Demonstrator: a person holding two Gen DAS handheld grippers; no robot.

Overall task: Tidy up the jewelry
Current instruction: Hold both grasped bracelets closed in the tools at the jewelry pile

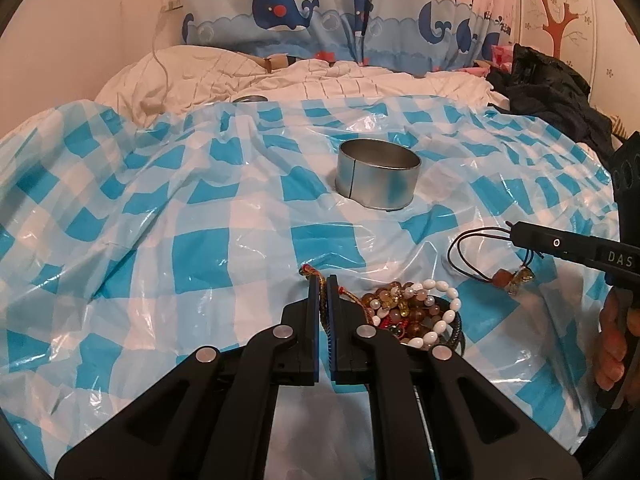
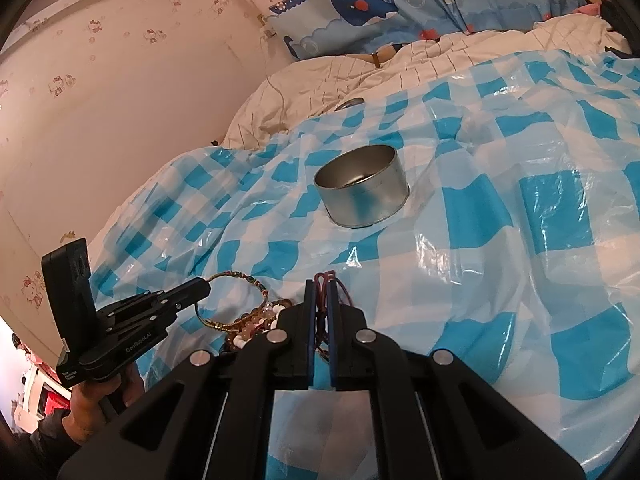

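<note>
Left gripper point(image 1: 323, 280), nearest the left wrist lens: black linkage, blue-padded fingers, jaws pressed together on a red-and-gold woven bracelet point(image 2: 240, 286). In the right wrist view the bracelet arcs from the gripper tip toward 3 o'clock, over the bead pile.

Checked plastic sheet point(image 1: 200, 208), blue and white, crinkled: largest item, spread across the bed and carrying all the jewelry.

White quilt point(image 1: 280, 76): bunched at 12 o'clock beyond the sheet, below a whale-print curtain point(image 1: 288, 8).

Dark clothing point(image 1: 560, 92): heaped at 2 o'clock on the bed's edge.

Round metal tin point(image 1: 378, 174): open-topped, upright on the sheet at 12 o'clock from both grippers, well apart from the jewelry.

Right gripper point(image 2: 321, 286): jaws pinching a dark cord necklace point(image 1: 476, 256); in the left wrist view it enters at 3 o'clock, the cord looping down from its tip, an orange bead and an amber pendant hanging at the loop's lower right.

Pile of beaded bracelets point(image 1: 416, 312): white, amber and brown beads, on the sheet just right of the left fingers.
</note>
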